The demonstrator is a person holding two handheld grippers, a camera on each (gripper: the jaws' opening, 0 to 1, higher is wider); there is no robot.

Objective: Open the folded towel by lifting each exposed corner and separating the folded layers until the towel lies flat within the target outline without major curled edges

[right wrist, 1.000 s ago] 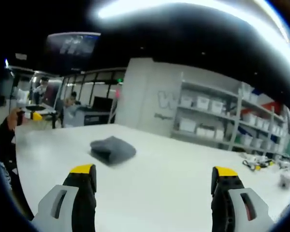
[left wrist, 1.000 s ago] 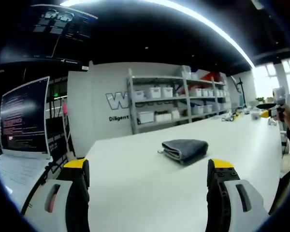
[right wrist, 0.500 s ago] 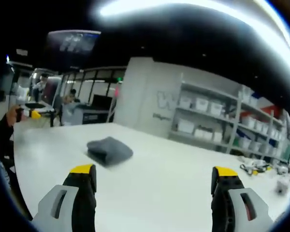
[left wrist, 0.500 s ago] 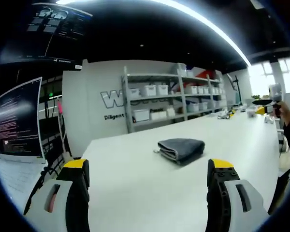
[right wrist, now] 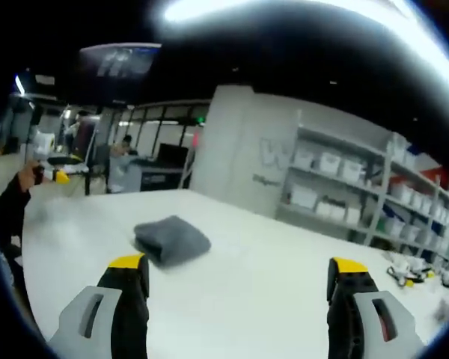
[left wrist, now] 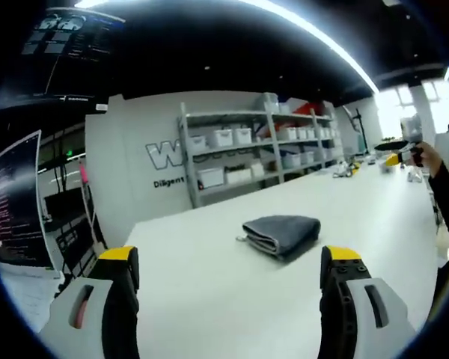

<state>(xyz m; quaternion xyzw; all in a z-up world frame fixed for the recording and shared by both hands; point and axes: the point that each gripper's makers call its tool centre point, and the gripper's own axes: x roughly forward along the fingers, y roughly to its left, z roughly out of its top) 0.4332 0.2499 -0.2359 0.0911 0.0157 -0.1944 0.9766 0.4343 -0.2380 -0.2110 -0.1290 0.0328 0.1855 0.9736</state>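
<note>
In the left gripper view, the left gripper [left wrist: 232,273] has its two yellow-tipped jaws spread wide apart with nothing between them, held above the white table [left wrist: 209,299]. Ahead of the jaws, a little right of centre and well apart from them, the folded grey towel [left wrist: 282,233] lies on the tabletop as a compact bundle, its rounded fold and stacked layer edges facing the camera. At the far right of this view, a person's hand [left wrist: 426,155] in a dark sleeve holds the other gripper up above the table's far end.

In the right gripper view, the right gripper [right wrist: 239,277] likewise has its jaws standing wide, gripping nothing, over the same table [right wrist: 269,299]. The towel [right wrist: 171,240] sits just beyond the left jaw's tip, left of centre, still fully folded and somewhat blurred. At the far left edge a hand [right wrist: 26,178] in a dark sleeve holds the other gripper, its yellow tip showing.

Beyond the table, a metal shelving unit [left wrist: 247,149] with white storage bins stands against a pale wall bearing large lettering; it also appears at the right of the right gripper view [right wrist: 337,187]. A monitor [left wrist: 11,206] with lines of text stands at the left of the left gripper view. Small objects lie at the table's far end, too small to identify.
</note>
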